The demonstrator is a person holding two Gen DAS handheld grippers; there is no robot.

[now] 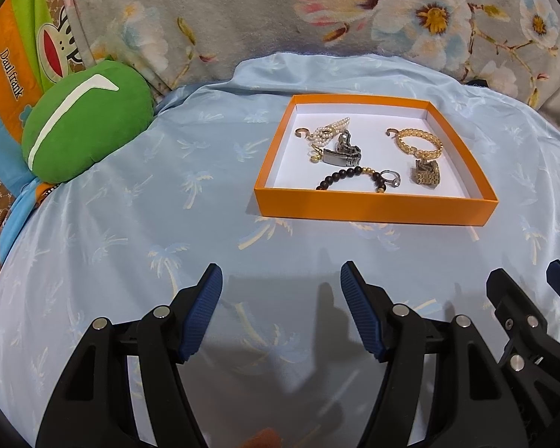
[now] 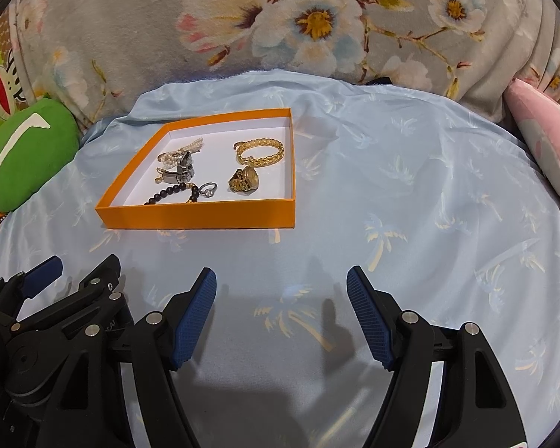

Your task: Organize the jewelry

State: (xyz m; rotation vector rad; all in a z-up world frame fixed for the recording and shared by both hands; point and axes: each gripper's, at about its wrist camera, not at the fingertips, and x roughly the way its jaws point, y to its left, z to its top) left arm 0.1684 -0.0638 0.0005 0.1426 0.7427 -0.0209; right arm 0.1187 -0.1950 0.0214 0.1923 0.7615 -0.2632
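Observation:
An orange tray (image 1: 373, 207) (image 2: 198, 216) with a white floor lies on the light blue cloth. In it are a gold chain bracelet (image 1: 420, 142) (image 2: 261, 151), a gold watch (image 1: 425, 174) (image 2: 244, 180), a silver watch (image 1: 341, 153) (image 2: 181, 171), a pearl piece (image 1: 330, 130) (image 2: 184, 149), a black bead bracelet (image 1: 349, 177) (image 2: 171, 192) and a silver ring (image 1: 390, 178) (image 2: 208, 188). My left gripper (image 1: 282, 283) is open and empty, short of the tray. My right gripper (image 2: 282, 283) is open and empty, right of the left one (image 2: 82, 276).
A green plush cushion (image 1: 86, 119) (image 2: 30, 149) lies at the left. A floral grey blanket (image 1: 242, 11) (image 2: 317, 18) rises behind the cloth. A pink pillow (image 2: 545, 142) lies at the right. The right gripper shows at the left view's right edge (image 1: 522, 291).

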